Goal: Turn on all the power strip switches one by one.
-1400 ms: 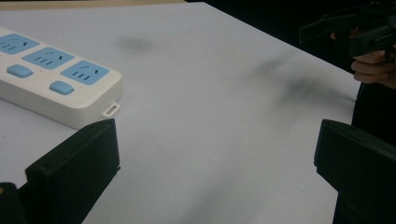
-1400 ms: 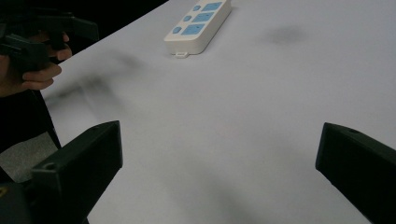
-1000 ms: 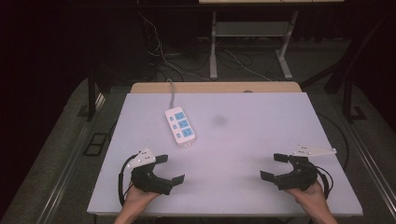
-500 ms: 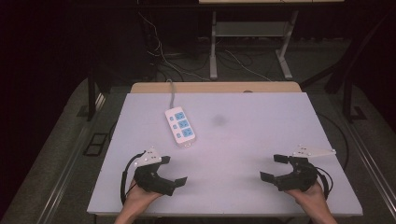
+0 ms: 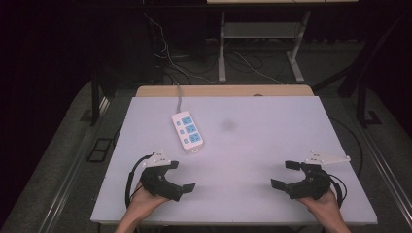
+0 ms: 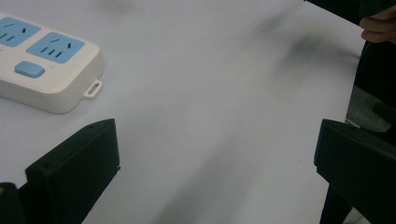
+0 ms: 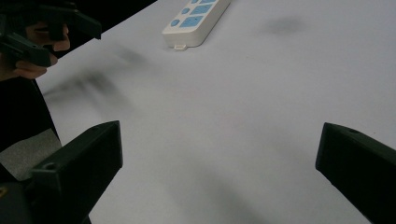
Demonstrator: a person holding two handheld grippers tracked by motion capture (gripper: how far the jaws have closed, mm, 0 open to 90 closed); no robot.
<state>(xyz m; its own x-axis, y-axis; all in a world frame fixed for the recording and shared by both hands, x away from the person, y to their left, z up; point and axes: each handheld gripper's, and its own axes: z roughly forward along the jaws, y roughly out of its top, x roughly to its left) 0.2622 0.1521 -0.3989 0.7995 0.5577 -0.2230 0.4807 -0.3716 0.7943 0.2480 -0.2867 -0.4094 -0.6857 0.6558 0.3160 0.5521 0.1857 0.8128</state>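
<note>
A white power strip [image 5: 187, 131] with blue sockets lies flat on the white table [image 5: 252, 145], left of centre, its cord running off the far edge. My left gripper [image 5: 179, 175] rests near the front left, open, with nothing between its jaws. In the left gripper view the power strip [image 6: 46, 65] lies ahead to the left of the left gripper [image 6: 217, 158]. My right gripper [image 5: 285, 174] rests near the front right, also open and empty. In the right gripper view the right gripper [image 7: 219, 163] faces bare table, with the power strip [image 7: 196, 16] far ahead.
A faint dark smudge [image 5: 228, 125] marks the table beyond the centre. A wooden strip [image 5: 223, 91] lines the far edge. Cables [image 5: 170, 63] and a metal stand [image 5: 257, 43] are on the dark floor behind. The other hand's gripper [image 7: 42, 28] appears at upper left.
My left gripper has shifted slightly forward and to the right. The right gripper and the power strip have stayed put.
</note>
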